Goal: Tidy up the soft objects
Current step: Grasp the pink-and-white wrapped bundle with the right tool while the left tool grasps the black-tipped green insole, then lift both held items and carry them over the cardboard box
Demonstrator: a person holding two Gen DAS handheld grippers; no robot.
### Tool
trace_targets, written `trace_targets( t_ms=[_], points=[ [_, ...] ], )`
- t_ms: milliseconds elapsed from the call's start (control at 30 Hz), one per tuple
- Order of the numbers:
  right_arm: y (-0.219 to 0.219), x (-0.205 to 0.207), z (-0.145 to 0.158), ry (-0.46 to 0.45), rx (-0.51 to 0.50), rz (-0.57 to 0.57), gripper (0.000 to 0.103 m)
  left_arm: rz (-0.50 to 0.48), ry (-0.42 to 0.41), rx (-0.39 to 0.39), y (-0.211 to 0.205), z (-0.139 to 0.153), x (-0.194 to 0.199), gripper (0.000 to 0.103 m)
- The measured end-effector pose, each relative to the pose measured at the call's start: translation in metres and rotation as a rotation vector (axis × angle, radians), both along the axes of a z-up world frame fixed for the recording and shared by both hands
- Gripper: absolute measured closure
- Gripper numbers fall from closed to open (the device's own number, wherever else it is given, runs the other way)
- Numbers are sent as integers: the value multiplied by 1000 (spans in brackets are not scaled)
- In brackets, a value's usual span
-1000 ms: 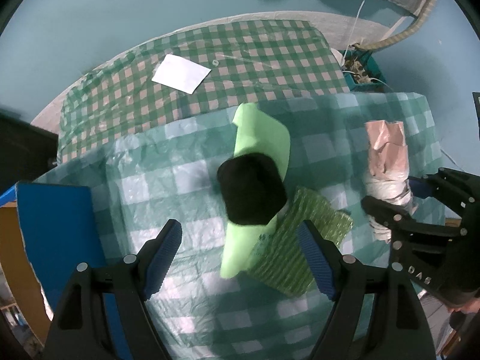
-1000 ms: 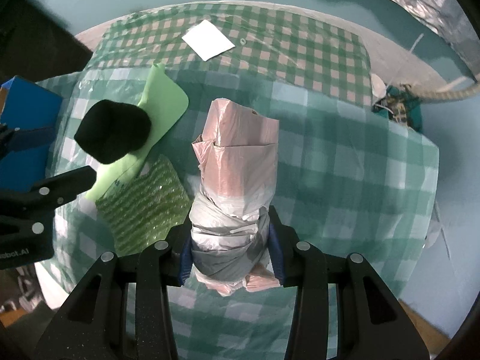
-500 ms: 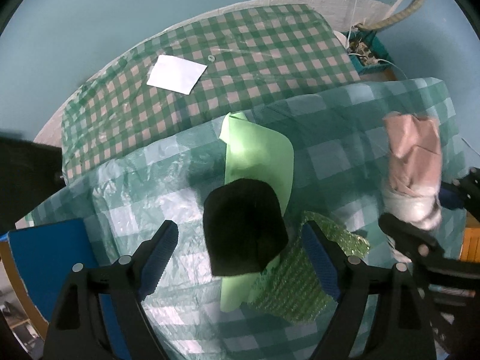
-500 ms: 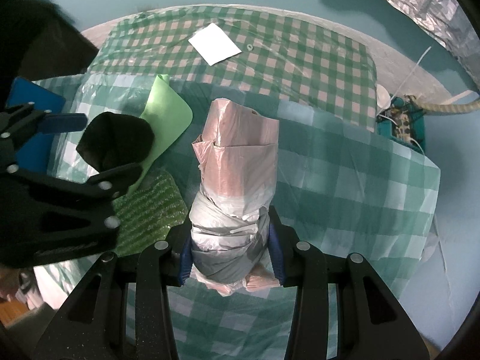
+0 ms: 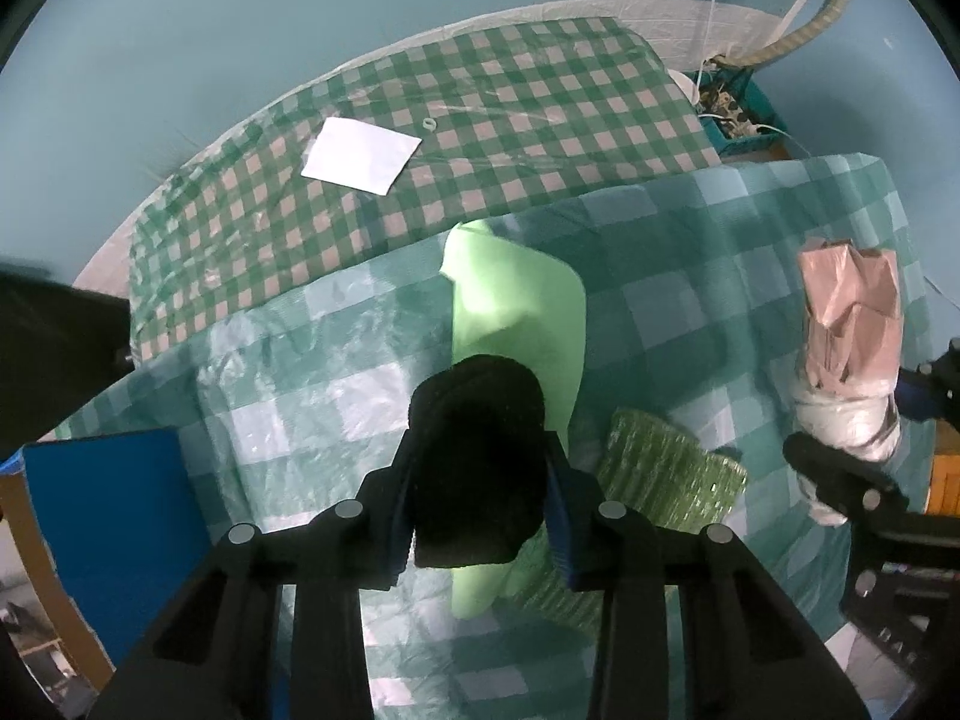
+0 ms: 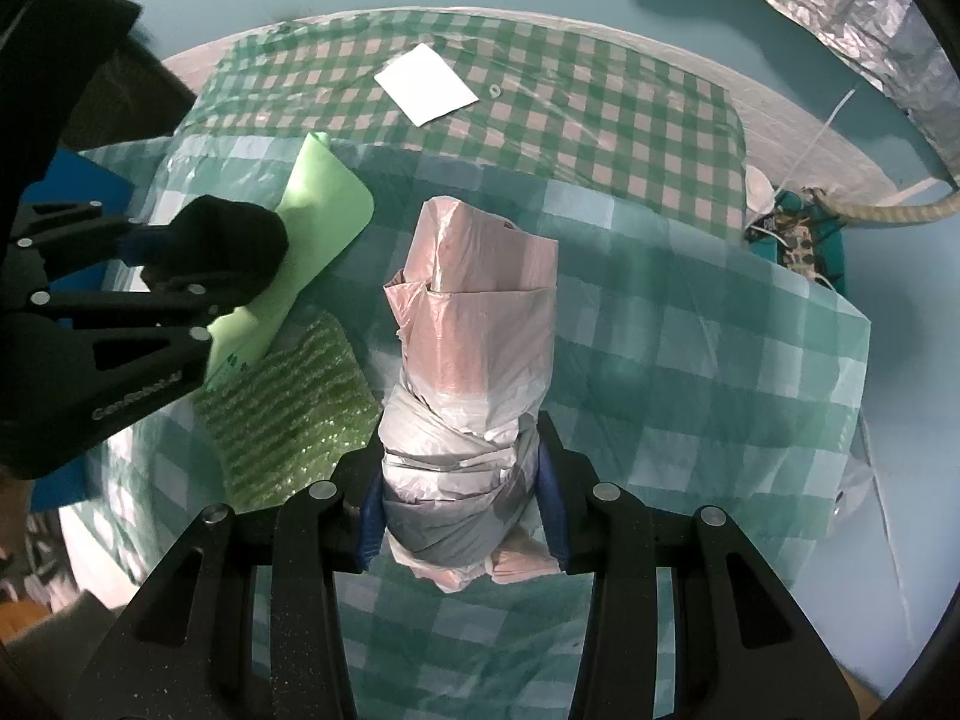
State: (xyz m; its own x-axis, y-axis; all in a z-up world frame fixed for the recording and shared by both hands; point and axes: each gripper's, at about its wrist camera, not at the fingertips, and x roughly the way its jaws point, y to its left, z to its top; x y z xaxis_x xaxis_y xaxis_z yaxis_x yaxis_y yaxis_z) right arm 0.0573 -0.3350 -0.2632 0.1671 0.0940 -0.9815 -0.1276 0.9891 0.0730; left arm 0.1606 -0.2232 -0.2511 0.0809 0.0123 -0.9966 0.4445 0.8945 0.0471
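My left gripper point(image 5: 478, 495) is shut on a black soft bundle point(image 5: 477, 456), held over a light green foam sheet point(image 5: 522, 312) on the teal checked cloth. A green bubble-wrap pad point(image 5: 660, 474) lies just right of it. My right gripper point(image 6: 461, 516) is shut on a rolled bundle of pink and grey plastic bags point(image 6: 474, 354), held above the cloth. In the right wrist view the left gripper point(image 6: 174, 273) with the black bundle point(image 6: 228, 240) is at the left, over the foam sheet point(image 6: 324, 210) and next to the bubble-wrap pad point(image 6: 288, 414).
A white paper square point(image 5: 360, 155) lies on the green-and-pink checked cloth point(image 5: 540, 108) at the back. A blue board point(image 5: 114, 516) stands at the left edge. A teal basket of cables point(image 5: 732, 114) sits at the back right, with a hose and foil sheet beyond it.
My left gripper has closed on the black bundle, which lay between its open fingers before. My right gripper keeps its hold on the bag roll.
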Motion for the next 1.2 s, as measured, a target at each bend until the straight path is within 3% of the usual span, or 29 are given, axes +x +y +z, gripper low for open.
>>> trace_targets(
  t_ms=[167,833,1200],
  points=[
    [5,-5,4,-5,2,19,62,17,-10,-36,15,14,-9,66],
    [43,-29,51,-46,3,123,62,-24,-74,-29,57,55,-58,66],
    [62,-44,76,-66,5,168,62,4,-118,-52,87,86,-82,66]
  ],
)
